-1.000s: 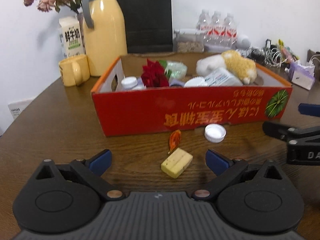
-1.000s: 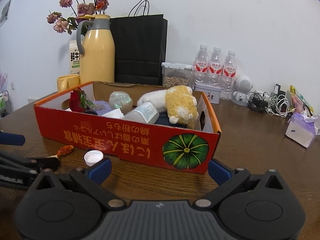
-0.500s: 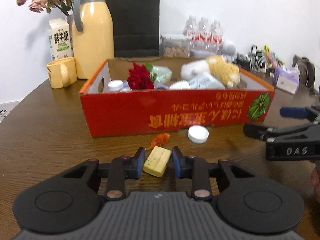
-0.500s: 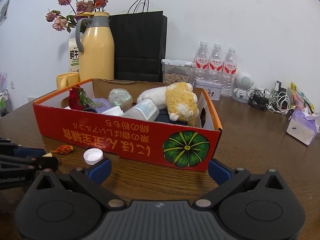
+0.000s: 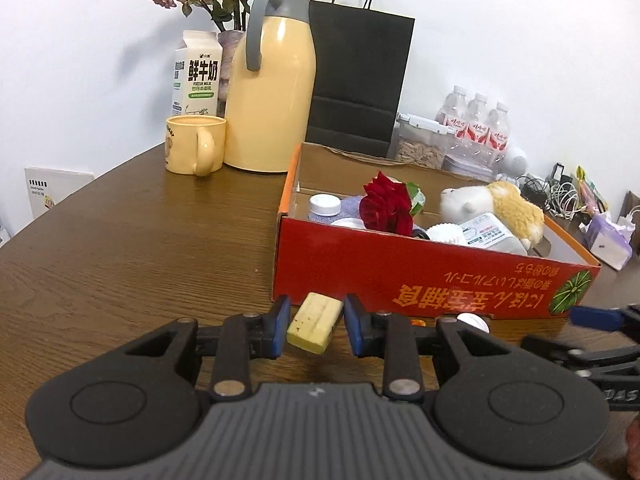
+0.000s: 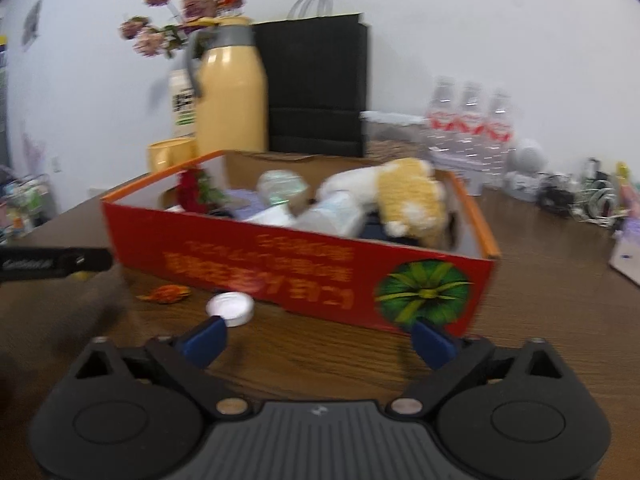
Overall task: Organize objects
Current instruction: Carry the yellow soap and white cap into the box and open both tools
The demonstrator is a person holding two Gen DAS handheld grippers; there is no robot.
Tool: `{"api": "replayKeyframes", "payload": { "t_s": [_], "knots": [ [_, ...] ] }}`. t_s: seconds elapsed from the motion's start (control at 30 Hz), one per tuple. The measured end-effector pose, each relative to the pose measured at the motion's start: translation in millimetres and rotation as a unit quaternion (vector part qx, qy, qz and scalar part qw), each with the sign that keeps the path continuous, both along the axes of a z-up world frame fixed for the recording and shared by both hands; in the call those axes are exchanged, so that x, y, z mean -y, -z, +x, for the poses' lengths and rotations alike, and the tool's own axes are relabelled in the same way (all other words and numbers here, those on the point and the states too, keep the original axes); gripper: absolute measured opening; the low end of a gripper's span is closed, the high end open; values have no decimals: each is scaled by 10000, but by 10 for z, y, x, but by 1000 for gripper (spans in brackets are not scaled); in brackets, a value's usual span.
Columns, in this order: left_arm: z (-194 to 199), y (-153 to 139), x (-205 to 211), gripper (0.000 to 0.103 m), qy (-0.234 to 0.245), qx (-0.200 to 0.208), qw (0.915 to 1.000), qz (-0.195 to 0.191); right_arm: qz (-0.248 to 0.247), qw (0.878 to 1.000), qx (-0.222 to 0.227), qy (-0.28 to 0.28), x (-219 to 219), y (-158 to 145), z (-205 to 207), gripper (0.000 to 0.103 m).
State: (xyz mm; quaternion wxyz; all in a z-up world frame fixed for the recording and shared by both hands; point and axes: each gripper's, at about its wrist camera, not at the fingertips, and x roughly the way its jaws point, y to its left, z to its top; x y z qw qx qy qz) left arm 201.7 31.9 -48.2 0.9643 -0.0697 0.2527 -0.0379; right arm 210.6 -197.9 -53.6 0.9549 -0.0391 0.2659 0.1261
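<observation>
Your left gripper (image 5: 316, 326) is clamping the pale yellow block (image 5: 315, 323) between its blue pads, holding it clear of the wooden table (image 5: 140, 248) just in front of the red cardboard box (image 5: 420, 284). Your right gripper (image 6: 318, 338) has just been closing but is standing apart with nothing between its pads, the white bottle cap (image 6: 231, 308) lying just beyond its left fingertip (image 6: 204, 338), beside the orange scrap (image 6: 168, 293).

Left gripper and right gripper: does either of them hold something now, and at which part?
The left gripper holds the yellow block by its two long sides, off the table. The right gripper is open and holds nothing.
</observation>
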Motion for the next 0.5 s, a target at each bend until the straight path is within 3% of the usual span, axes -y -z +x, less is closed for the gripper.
{"api": "replayKeyframes", "payload": {
  "t_s": [0.23, 0.37, 0.5],
  "knots": [
    [-31, -1, -13, 30, -46, 58, 10000, -42, -41, 9991, -238, -350, -399, 18, 153, 47],
    [-53, 3, 14, 30, 11, 102, 9999, 0, -81, 9989, -352, -294, -512, 42, 243, 41],
    [-59, 1, 16, 30, 20, 123, 9999, -3, -40, 9986, -477, -223, -529, 70, 317, 28]
  ]
}}
